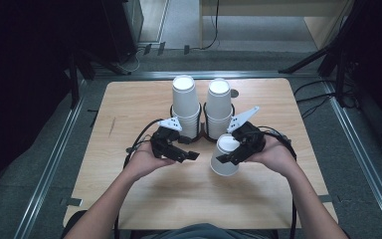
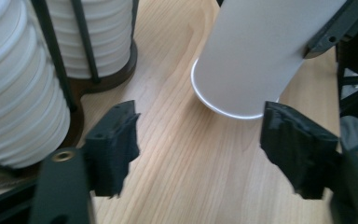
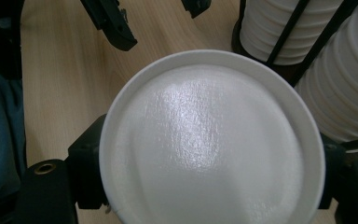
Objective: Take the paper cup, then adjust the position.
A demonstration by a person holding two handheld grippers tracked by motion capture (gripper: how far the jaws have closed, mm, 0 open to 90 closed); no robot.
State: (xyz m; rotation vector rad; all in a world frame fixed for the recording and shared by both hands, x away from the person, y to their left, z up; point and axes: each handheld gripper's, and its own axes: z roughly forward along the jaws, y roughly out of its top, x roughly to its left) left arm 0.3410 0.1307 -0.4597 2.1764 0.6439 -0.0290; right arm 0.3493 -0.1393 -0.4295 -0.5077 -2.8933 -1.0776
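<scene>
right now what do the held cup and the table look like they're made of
Cup: looks like white paper or thin card, smooth with a slight sheen; its upturned base glints in the right gripper view. It could be coated, hard to tell.
Table: pale wood or wood-look laminate, matt, with straight grain lines showing.

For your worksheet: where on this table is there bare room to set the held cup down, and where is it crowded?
Bare wood lies along the near edge of the table, and on the left side beyond the left tongs. The back middle is crowded: two cup stacks stand in a holder, with the right tongs holding the cup just before them.
</scene>
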